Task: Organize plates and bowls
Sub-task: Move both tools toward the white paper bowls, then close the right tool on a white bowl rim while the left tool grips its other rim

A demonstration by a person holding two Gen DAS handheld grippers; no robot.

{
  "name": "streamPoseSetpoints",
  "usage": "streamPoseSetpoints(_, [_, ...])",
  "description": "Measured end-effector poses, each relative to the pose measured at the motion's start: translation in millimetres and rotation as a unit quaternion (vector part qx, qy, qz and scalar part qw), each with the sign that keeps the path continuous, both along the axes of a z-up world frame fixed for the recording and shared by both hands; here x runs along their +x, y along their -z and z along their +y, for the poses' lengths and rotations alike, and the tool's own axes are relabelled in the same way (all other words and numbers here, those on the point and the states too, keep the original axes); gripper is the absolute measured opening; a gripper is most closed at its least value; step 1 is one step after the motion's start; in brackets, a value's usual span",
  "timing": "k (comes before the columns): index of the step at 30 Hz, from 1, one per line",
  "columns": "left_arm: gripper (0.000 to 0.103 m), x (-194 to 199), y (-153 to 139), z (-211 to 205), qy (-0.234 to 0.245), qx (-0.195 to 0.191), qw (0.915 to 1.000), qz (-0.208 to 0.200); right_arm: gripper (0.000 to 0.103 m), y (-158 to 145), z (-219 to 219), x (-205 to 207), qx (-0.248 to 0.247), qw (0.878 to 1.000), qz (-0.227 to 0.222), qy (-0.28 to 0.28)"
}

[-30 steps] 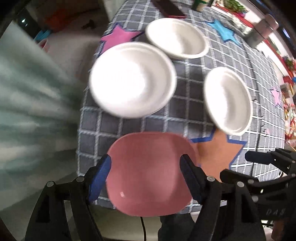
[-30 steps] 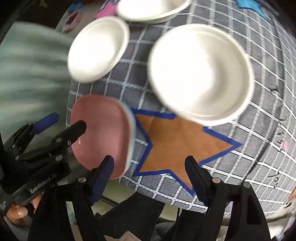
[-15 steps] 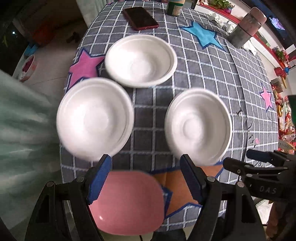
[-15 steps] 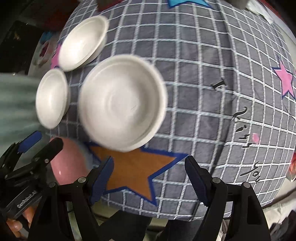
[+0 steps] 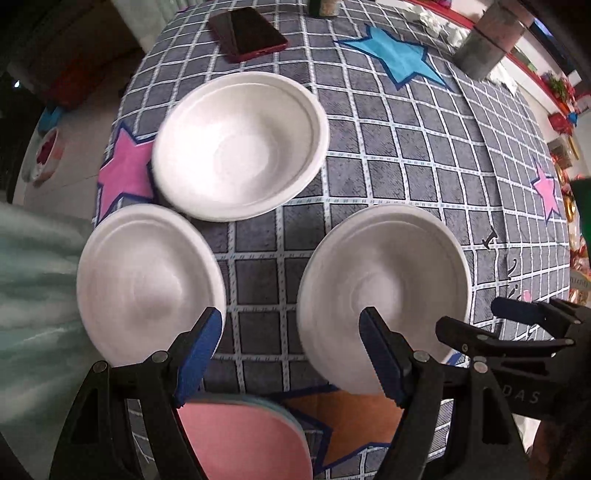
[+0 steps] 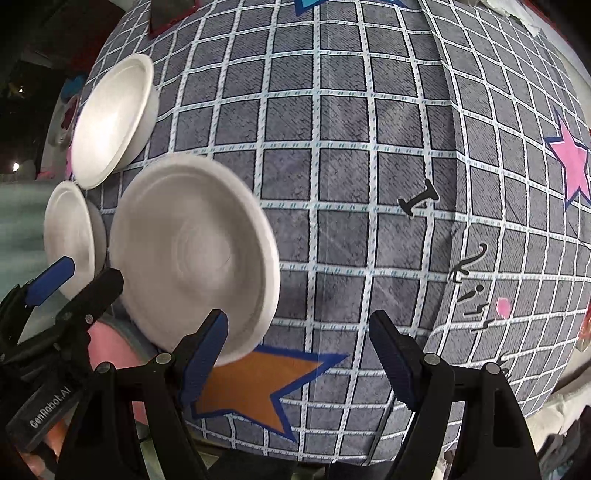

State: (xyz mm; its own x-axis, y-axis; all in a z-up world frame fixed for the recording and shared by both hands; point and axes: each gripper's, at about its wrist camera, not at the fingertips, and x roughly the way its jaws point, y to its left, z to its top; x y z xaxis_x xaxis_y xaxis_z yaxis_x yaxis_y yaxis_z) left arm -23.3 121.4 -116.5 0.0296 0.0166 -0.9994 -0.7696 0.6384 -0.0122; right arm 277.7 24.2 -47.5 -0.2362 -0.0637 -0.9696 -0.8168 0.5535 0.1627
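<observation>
Three white dishes sit on the checked tablecloth: a deep bowl [image 5: 240,144] at the back, a plate [image 5: 147,284] at front left and a plate [image 5: 384,295] at front right. A pink plate [image 5: 240,439] on a light blue one lies at the near edge, under my left gripper [image 5: 291,354], which is open and empty above the gap between the two white plates. My right gripper [image 6: 299,350] is open and empty, just right of the front right plate [image 6: 195,251]. The deep bowl [image 6: 114,118], left plate [image 6: 70,236] and pink plate [image 6: 110,347] show at the left there.
A red phone [image 5: 247,33] and a grey cup [image 5: 487,48] stand at the table's far side. Paper stars lie on the cloth: blue [image 5: 395,55], pink [image 5: 125,173], orange [image 6: 255,384]. The left edge drops to the floor.
Both grippers have moved forward over the table, away from the pink plate. The white dishes now sit closer and larger in both views. Both grippers stay open.
</observation>
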Motion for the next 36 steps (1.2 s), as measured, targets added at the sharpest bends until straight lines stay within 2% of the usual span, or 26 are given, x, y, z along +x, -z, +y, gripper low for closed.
streamPoseSetpoints(5, [0.08, 15.7, 12.4, 0.0, 0.01, 0.002, 0.9998, 0.015, 0.08, 14.9, 8.1, 8.1, -0.007, 1.0, -0.005, 0.002])
streamPoseSetpoints(12, [0.076, 22.7, 32.5, 4.9, 0.0, -0.031, 0.9992, 0.026, 0.078, 38.2, 5.3, 12.4, -0.014, 1.0, 0.002, 0.013])
streamPoseSetpoints(15, [0.059, 21.1, 43.6, -0.8, 0.005, -0.051, 0.9983, 0.027, 0.066, 44.8, 4.1, 15.8, -0.012, 1.0, 0.017, 0.016])
streamPoseSetpoints(17, [0.039, 22.8, 50.2, -5.3, 0.012, -0.065, 0.9975, 0.024, 0.06, 45.7, 5.3, 13.2, -0.009, 1.0, 0.017, 0.008])
streamPoseSetpoints(19, [0.032, 30.1, 56.6, -21.4, 0.024, -0.071, 0.9968, 0.026, 0.04, 44.0, 8.3, 7.5, 0.0, 1.0, 0.02, -0.007])
streamPoseSetpoints(21, [0.033, 36.3, 58.0, -34.1, 0.031, -0.066, 0.9969, 0.03, 0.029, 44.8, 11.8, 3.5, 0.007, 0.999, 0.043, -0.013])
streamPoseSetpoints(25, [0.033, 50.5, 61.3, -51.8, 0.046, -0.072, 0.9959, 0.032, 0.029, 46.9, 7.1, 2.4, 0.007, 0.999, 0.051, -0.01])
streamPoseSetpoints(36, [0.033, 106.9, 65.3, -135.8, 0.114, -0.098, 0.9882, 0.029, 0.029, 53.9, -61.6, 16.8, -0.013, 0.998, 0.064, 0.022])
